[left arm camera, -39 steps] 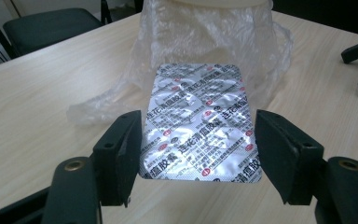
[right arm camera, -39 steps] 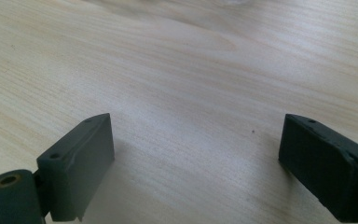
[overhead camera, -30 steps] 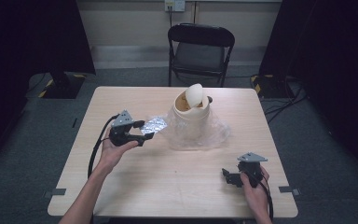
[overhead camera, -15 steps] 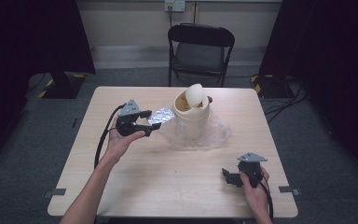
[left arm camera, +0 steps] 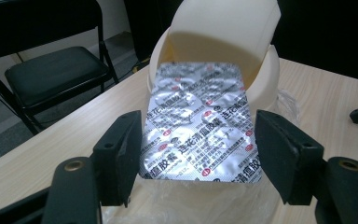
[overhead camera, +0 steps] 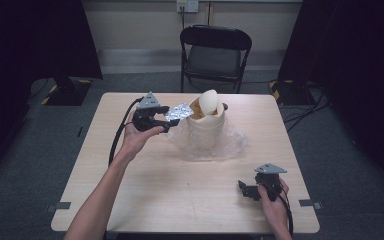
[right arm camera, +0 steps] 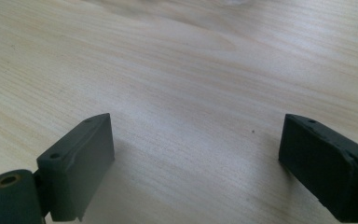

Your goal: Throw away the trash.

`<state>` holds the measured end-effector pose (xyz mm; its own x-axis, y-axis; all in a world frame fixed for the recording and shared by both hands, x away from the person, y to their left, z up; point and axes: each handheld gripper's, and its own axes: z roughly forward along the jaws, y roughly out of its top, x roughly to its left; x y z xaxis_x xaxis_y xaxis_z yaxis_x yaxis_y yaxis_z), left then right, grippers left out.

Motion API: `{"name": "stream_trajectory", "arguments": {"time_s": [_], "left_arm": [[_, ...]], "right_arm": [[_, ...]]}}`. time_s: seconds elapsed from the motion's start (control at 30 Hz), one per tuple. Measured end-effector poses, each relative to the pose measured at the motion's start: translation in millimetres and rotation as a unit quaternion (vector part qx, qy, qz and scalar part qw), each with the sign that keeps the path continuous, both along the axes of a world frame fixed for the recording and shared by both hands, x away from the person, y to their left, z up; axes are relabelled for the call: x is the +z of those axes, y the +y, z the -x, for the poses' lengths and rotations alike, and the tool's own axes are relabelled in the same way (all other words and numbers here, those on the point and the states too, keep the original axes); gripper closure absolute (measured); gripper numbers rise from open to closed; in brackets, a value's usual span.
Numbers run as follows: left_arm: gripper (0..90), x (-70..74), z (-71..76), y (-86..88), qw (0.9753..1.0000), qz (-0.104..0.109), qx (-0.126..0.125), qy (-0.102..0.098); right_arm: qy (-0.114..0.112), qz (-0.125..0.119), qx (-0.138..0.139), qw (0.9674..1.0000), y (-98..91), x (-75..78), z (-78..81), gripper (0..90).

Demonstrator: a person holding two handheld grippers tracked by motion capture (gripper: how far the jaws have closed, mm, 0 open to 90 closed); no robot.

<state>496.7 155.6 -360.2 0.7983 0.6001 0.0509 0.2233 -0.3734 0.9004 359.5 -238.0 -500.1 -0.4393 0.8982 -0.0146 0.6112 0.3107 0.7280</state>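
I have the left gripper (overhead camera: 169, 118) clamped by its edges on the foil blister pack (left arm camera: 200, 123), jaws part-closed to the pack's width, holding it flat so its far end aims at the gap under the tipped swing lid (overhead camera: 209, 102) of the cream bin (overhead camera: 206, 131); the right gripper (right arm camera: 200, 158) rests wide open and empty on the table (overhead camera: 145, 200), out of the way

- Silver foil blister pack (left arm camera: 198, 123), printed in red and black, held flat above the desk, far end at the bin's opening.
- Cream swing-lid bin (overhead camera: 207, 122) upright, far centre, lid tilted.
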Motion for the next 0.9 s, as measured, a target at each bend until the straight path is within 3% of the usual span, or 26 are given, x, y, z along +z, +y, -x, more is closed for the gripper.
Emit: {"name": "stream_trajectory", "arguments": {"time_s": [0.27, 0.6, 0.9], "left_arm": [[34.1, -7.1, -16.9, -24.2, 0.9993, -0.033, -0.011, 0.013], [34.0, -3.0, -22.7, -30.7, 0.9997, -0.02, -0.008, 0.014], [34.5, -5.0, -31.3, -39.4, 0.9997, -0.022, -0.006, 0.012]], "right_arm": [[0.0, 0.0, 0.0, 1.0, 0.0, 0.0, 0.1, 9.2], [0.001, -0.001, -0.001, 1.0, 0.1, 0.1, 0.1, 9.2], [0.001, -0.001, -0.001, 1.0, 0.2, 0.1, 0.2, 9.2]]}}
